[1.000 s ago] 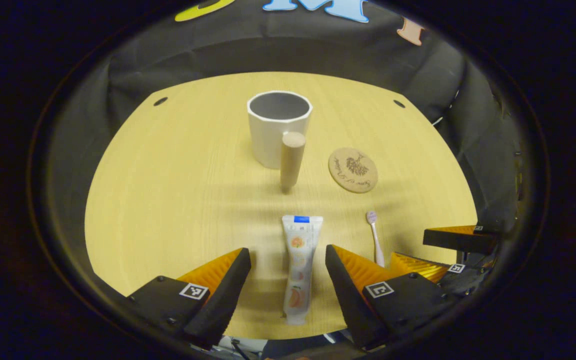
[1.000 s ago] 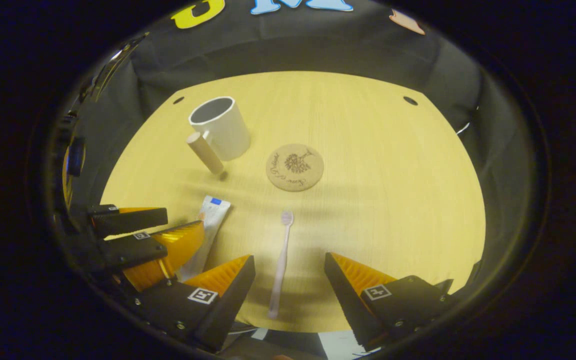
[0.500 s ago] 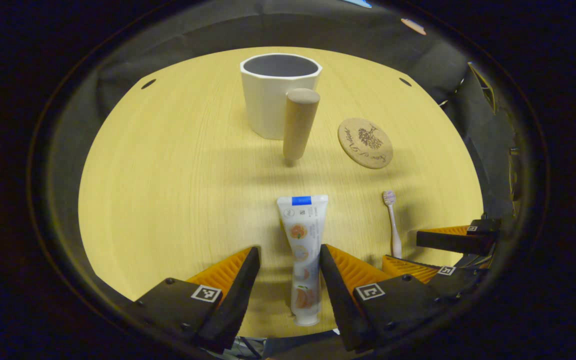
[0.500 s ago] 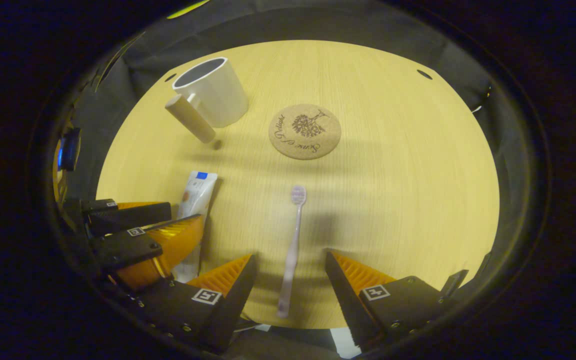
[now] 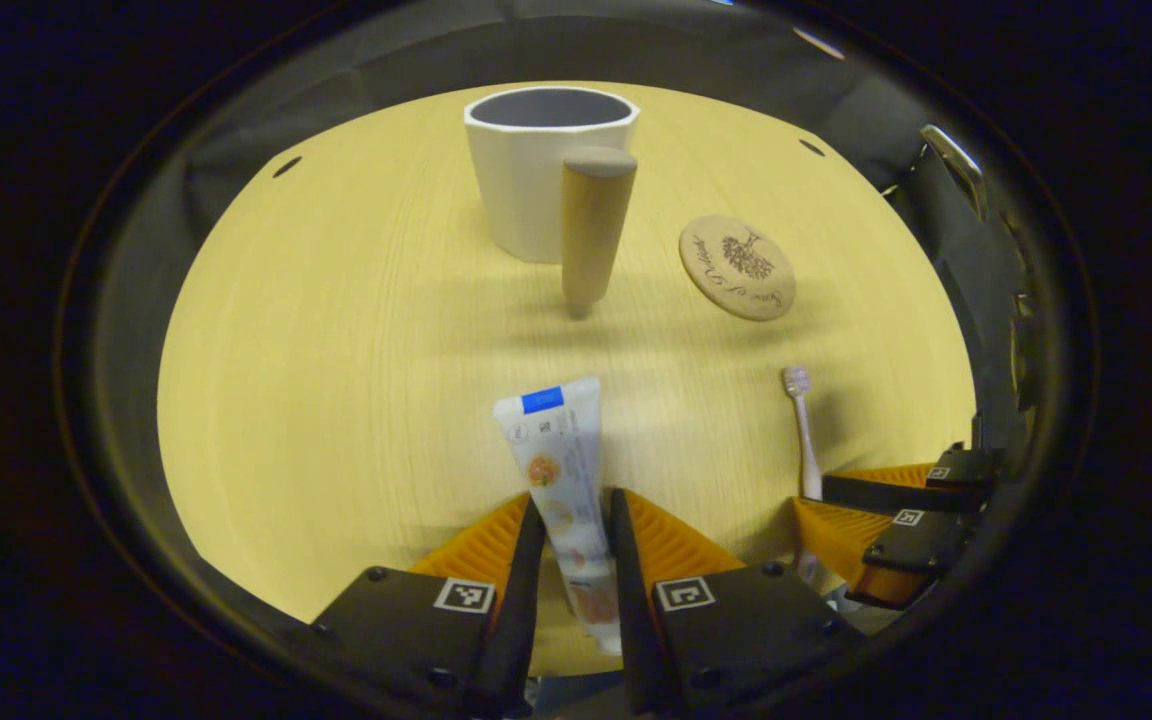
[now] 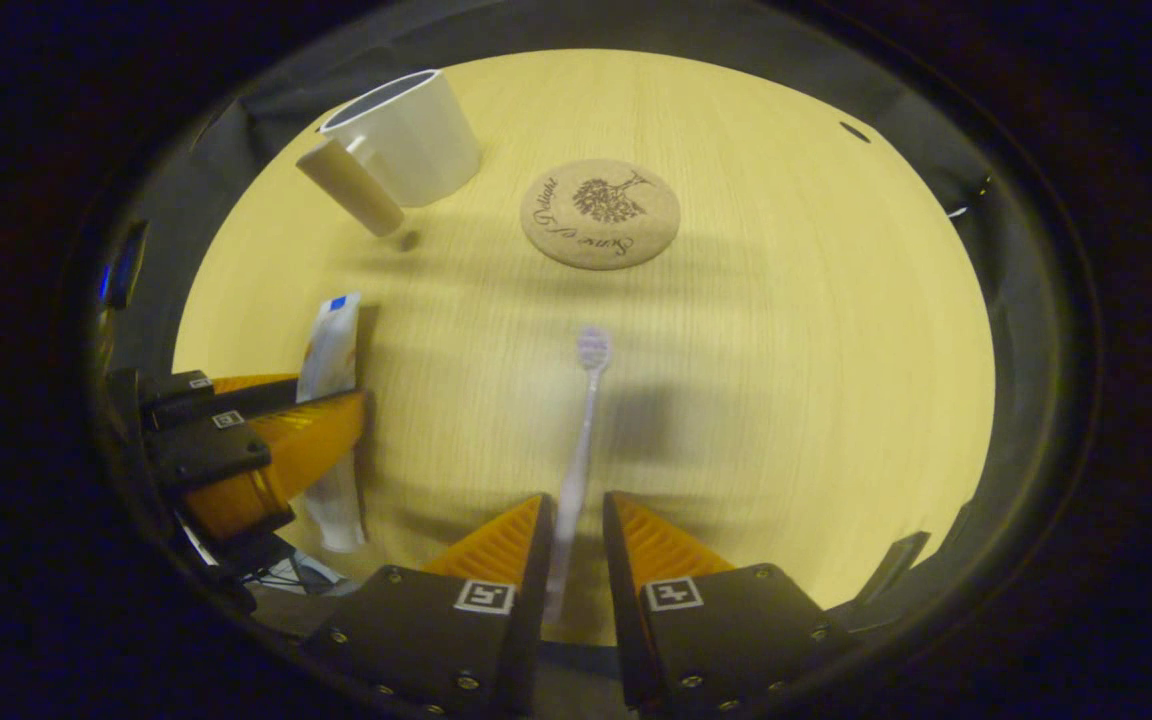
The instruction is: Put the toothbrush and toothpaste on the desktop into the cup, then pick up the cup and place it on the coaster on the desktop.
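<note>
Two ribbed claws: left (image 5: 576, 520) pinching soft toothpaste tube (image 5: 561, 470), right (image 6: 574, 520) prob. gripping slim toothbrush (image 6: 581, 430).

Lighting: dim, warm-yellow cast; desktop (image 5: 336, 350) brightest, surroundings near black. Source: overhead, judging by short soft shadows. Shadows: small dark patch under the cup handle (image 5: 591, 235); faint wide bands across the wood; a soft blot beside the toothbrush (image 6: 581, 420). Glare: none noticeable. Blur: slight motion smear on toothbrush and toothpaste (image 5: 561, 470). Distortion: strong fisheye bowing, edges darkened.
</note>
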Demonstrator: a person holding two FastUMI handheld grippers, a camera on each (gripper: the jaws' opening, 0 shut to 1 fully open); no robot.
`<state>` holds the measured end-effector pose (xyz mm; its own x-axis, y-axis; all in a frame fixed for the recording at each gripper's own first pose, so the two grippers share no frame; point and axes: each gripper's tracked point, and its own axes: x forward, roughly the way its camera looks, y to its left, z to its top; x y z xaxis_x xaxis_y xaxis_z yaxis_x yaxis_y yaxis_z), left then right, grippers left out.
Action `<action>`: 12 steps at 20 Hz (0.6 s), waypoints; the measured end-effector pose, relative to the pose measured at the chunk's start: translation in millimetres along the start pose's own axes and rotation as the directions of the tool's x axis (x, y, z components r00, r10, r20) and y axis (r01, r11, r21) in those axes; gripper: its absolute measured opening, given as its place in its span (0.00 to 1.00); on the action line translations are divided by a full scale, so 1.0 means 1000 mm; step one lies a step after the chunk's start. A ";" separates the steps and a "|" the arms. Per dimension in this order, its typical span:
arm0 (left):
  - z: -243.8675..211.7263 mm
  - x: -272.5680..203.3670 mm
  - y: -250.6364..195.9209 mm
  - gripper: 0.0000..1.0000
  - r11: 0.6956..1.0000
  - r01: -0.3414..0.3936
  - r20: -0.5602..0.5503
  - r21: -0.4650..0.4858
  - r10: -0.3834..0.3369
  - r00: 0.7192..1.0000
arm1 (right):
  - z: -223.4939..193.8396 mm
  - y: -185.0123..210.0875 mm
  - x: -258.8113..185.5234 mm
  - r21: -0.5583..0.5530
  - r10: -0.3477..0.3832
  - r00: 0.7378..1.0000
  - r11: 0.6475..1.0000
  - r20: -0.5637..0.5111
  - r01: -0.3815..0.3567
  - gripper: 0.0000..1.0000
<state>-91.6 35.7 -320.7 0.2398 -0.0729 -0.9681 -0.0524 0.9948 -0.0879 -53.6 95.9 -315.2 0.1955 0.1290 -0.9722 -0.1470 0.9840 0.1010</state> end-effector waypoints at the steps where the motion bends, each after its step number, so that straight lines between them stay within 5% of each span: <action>1: 0.000 0.001 0.001 0.38 1.000 -0.004 0.000 0.016 0.004 1.000 | 0.000 -0.001 -0.001 -0.008 0.001 1.000 1.000 -0.002 -0.001 0.30; 4: -0.001 0.001 0.001 0.32 0.999 -0.010 0.013 0.042 0.010 1.000 | 0.000 0.001 -0.002 0.008 0.011 1.000 1.000 0.018 -0.012 0.32; 5: 0.000 0.000 0.001 0.32 0.999 -0.010 0.010 0.044 0.009 1.000 | -0.006 0.002 -0.003 0.005 0.026 1.000 1.000 -0.005 -0.026 0.12; 12: -0.001 -0.004 0.003 0.28 0.999 0.001 0.057 0.033 -0.003 0.998 | -0.005 0.005 -0.003 0.009 0.073 0.996 0.997 0.041 -0.074 0.05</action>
<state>-93.3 38.8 -317.7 0.2945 -0.0714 -0.9530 -0.0200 0.9965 -0.0809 -59.3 99.4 -312.9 0.2239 0.2058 -0.9526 -0.1518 0.9729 0.1745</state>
